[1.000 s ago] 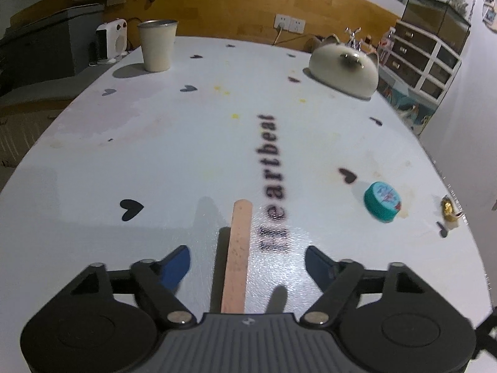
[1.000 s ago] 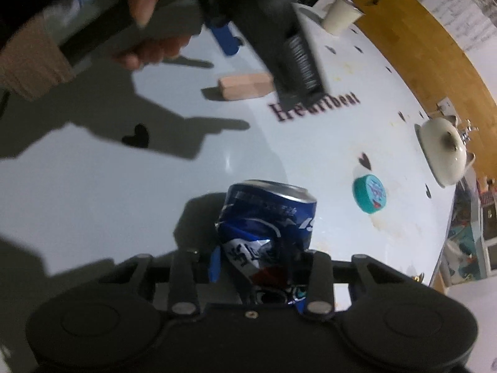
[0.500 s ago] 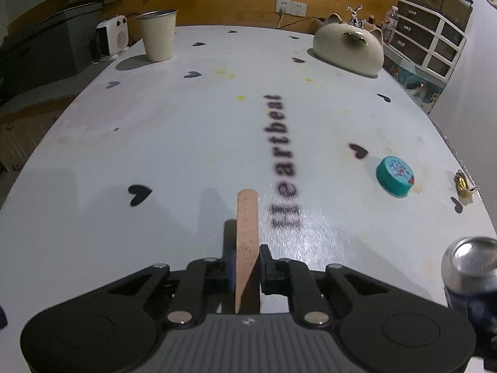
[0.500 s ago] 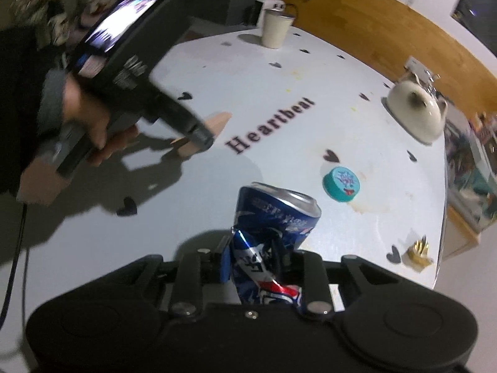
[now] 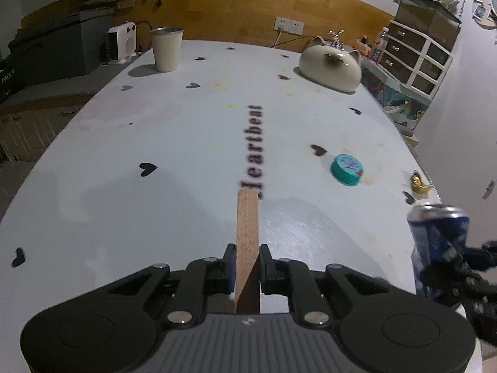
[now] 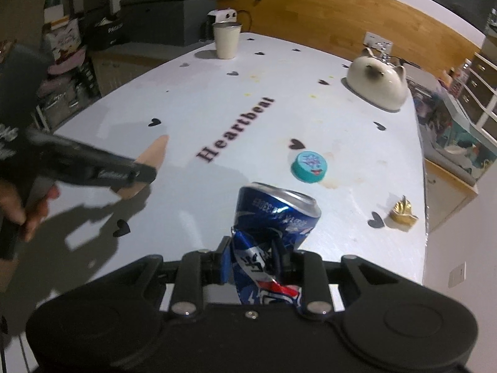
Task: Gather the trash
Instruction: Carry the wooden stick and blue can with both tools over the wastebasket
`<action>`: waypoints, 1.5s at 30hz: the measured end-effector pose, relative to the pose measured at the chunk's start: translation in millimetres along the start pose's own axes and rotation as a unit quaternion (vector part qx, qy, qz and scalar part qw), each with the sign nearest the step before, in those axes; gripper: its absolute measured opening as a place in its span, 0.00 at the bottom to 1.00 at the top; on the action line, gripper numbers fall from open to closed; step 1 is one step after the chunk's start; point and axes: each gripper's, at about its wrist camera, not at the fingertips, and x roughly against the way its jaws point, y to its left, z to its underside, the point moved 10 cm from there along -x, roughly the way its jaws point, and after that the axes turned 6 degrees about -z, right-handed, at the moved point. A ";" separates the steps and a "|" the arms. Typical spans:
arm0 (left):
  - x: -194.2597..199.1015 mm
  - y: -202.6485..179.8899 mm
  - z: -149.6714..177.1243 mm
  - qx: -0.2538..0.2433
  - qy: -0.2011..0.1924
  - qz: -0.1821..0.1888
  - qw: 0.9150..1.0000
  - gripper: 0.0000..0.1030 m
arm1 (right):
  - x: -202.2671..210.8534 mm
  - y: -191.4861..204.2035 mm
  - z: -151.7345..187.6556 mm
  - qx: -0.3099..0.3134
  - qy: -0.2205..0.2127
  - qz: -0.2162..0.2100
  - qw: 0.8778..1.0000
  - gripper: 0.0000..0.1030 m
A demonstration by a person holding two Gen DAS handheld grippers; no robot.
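1. The left gripper (image 5: pixel 245 272) has its jaws clamped on a flat wooden stick (image 5: pixel 247 236). The stick points out over the white tabletop (image 5: pixel 155 143).
2. The right gripper (image 6: pixel 259 259) has its jaws clamped on a squashed blue can (image 6: pixel 275 214). The can is off the tabletop.
3. A teal lid (image 6: pixel 309 166) lies on the tabletop near the word "Heartbeat".
4. A small gold wrapper (image 6: pixel 402 213) lies near the right edge.
5. A cup (image 5: pixel 166 49) and a white cat-shaped dish (image 5: pixel 330 65) stand at the far end.
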 end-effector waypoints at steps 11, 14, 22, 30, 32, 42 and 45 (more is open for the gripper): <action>56.8 -24.0 19.5 -0.001 -0.016 0.013 1.000 0.15 | 37.4 -13.7 13.1 -0.055 -0.027 -0.001 0.998 0.26; 70.5 -35.2 22.7 -0.009 -0.021 0.018 1.000 0.15 | 47.8 -16.4 18.6 -0.065 -0.034 0.001 0.997 0.26; 101.3 -64.0 32.4 -0.020 -0.033 0.022 0.999 0.15 | 77.1 -33.2 33.0 -0.103 -0.058 0.011 0.993 0.26; 123.8 -100.4 42.4 -0.026 -0.043 0.018 0.999 0.15 | 107.8 -57.2 54.3 -0.121 -0.076 0.016 0.990 0.26; 127.0 -111.5 44.3 -0.025 -0.045 0.015 0.999 0.15 | 114.5 -66.3 59.9 -0.125 -0.080 0.017 0.989 0.27; 134.7 -192.5 40.7 -0.024 -0.051 0.012 0.998 0.15 | 144.0 -132.6 86.5 -0.139 -0.094 0.010 0.986 0.27; 131.0 -224.7 37.1 -0.027 -0.051 0.018 0.998 0.15 | 151.8 -158.3 95.3 -0.142 -0.096 0.010 0.985 0.26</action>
